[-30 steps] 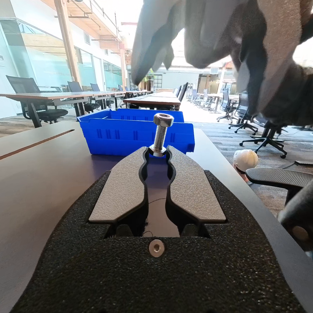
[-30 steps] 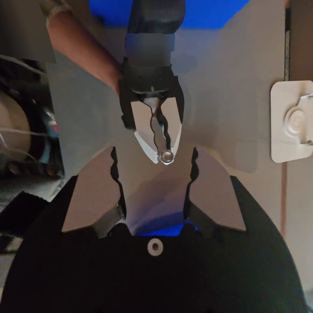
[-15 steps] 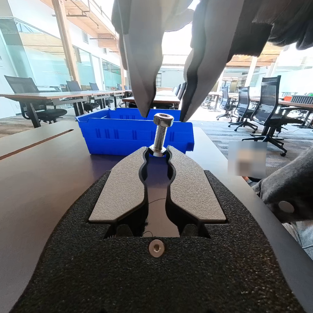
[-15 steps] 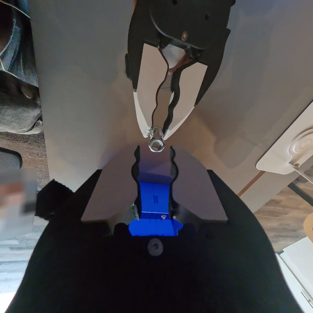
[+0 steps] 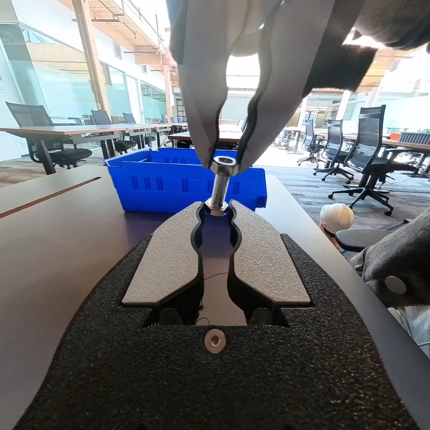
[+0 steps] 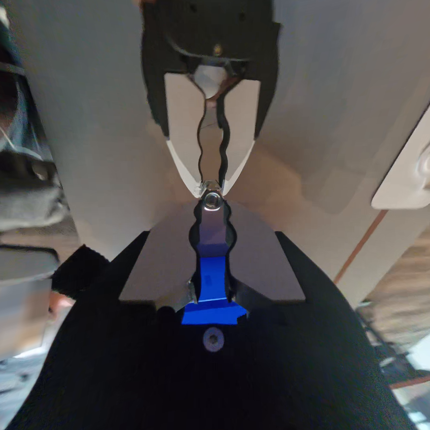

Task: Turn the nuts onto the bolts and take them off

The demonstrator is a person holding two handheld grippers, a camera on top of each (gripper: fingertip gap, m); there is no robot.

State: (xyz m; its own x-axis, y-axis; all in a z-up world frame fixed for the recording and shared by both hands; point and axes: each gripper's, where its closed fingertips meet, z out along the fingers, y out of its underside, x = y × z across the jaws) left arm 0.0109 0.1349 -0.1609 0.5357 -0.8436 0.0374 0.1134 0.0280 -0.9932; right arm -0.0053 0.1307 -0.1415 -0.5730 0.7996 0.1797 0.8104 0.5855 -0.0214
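A steel bolt stands upright over the grey table. My left gripper is shut on the hex piece at the bolt's lower end. A hex nut sits at the top of the thread. My right gripper reaches down from above, and its two tips press on opposite sides of that nut. The right wrist view looks straight down: my right gripper is closed on the nut, with the left gripper just beyond it, pointing toward the camera.
A blue plastic bin stands on the table right behind the bolt. A white plate-like part lies on the table to one side. A dark sleeve and a chair are at the table's right edge. Office desks and chairs fill the background. My two grippers' fingertips are within a few centimetres of each other.
My right gripper has come down over the bolt and its jaws have narrowed from wide open to closed on the top nut. My left gripper and the bolt have stayed still.
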